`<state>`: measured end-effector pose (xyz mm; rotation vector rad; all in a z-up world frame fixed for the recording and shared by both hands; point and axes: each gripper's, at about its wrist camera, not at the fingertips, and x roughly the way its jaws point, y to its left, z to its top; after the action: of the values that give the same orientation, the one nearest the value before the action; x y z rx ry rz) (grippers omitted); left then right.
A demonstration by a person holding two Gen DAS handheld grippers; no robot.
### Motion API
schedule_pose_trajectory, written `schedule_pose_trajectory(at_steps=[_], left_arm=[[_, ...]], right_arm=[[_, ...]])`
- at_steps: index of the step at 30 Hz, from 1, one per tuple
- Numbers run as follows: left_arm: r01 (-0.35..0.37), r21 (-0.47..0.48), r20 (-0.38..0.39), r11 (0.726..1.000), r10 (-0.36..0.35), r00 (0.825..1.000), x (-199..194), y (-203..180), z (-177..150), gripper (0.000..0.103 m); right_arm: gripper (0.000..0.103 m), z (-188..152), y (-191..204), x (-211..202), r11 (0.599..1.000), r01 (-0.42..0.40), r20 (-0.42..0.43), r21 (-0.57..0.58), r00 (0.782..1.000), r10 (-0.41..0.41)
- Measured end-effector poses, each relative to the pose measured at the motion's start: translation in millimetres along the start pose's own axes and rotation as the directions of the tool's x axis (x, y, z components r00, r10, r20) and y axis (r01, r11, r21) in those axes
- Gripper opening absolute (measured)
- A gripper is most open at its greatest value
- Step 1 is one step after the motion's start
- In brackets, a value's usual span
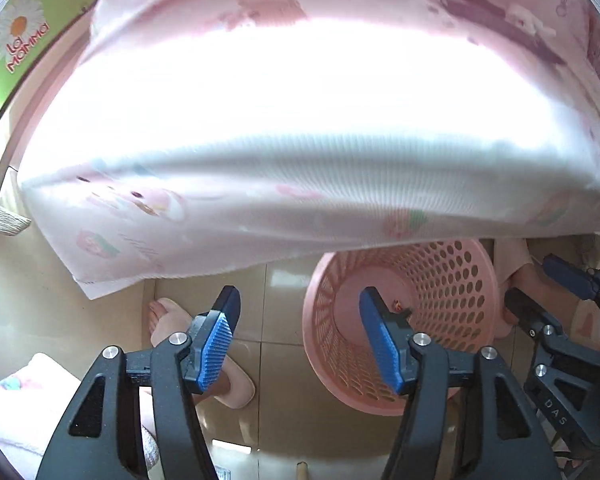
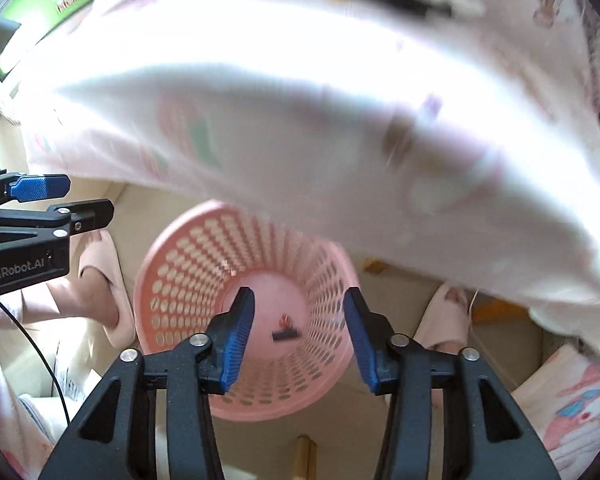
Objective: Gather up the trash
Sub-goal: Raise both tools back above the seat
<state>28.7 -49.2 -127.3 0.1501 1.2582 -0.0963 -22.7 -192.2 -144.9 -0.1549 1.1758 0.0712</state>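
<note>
Left gripper (image 2: 56,200) reads "GenRobot.AI"; right gripper (image 2: 298,336), both jaws wide, empty, above pink basket (image 2: 180,280); "La MOMMA" box (image 1: 24,40) beyond.

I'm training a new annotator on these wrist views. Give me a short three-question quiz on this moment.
1. True or false: the right gripper is clamped on a piece of trash.
2. Where does the pink basket stand? A) on the bed B) on the tiled floor, by the edge of the pink bedding C) on a chair
3. Fill in: at the bottom of the basket lies a small dark ____, with a small reddish bit beside it.

Key
1. False: both it and the left gripper are open with nothing between the pads.
2. B
3. Scrap; the views are too small to tell what it is.
</note>
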Motion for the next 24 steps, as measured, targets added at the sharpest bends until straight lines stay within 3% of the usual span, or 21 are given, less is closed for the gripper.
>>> schedule_pose_trajectory(at_steps=[3,6,11,16,18,22,24], left_arm=[[0.005,-0.049,0.082,0.999,-0.001,0.997,-21,12,4,0.074],[-0.014,-0.08,0.179,0.997,0.028,0.983,-44,22,6,0.084],[-0.03,-0.04,0.236,0.999,0.038,0.971,-63,25,9,0.085],[-0.065,-0.042,0.294,0.997,0.074,0.953,-75,23,8,0.085],[-0.086,-0.04,0.325,0.995,0.094,0.941,-83,21,7,0.086],[-0.107,-0.044,0.404,0.993,0.115,0.907,-96,15,6,0.102],[-0.123,-0.041,0.431,0.992,0.128,0.893,-102,12,5,0.102]], right_arm=[[0.061,2,-1,-23,1.0,-0.006,0.081,-0.006,0.997,0.006],[0.061,3,-1,-41,1.0,-0.014,0.137,-0.008,0.99,0.015],[0.063,8,-6,-71,0.999,-0.045,0.236,0.019,0.971,0.039],[0.071,15,-19,-100,0.997,-0.057,0.334,0.058,0.942,0.034],[0.074,18,-23,-109,0.996,-0.05,0.358,0.07,0.933,0.022],[0.08,28,-32,-124,0.993,-0.047,0.397,0.105,0.918,0.002],[0.081,31,-38,-130,0.991,-0.048,0.42,0.128,0.908,-0.01]])
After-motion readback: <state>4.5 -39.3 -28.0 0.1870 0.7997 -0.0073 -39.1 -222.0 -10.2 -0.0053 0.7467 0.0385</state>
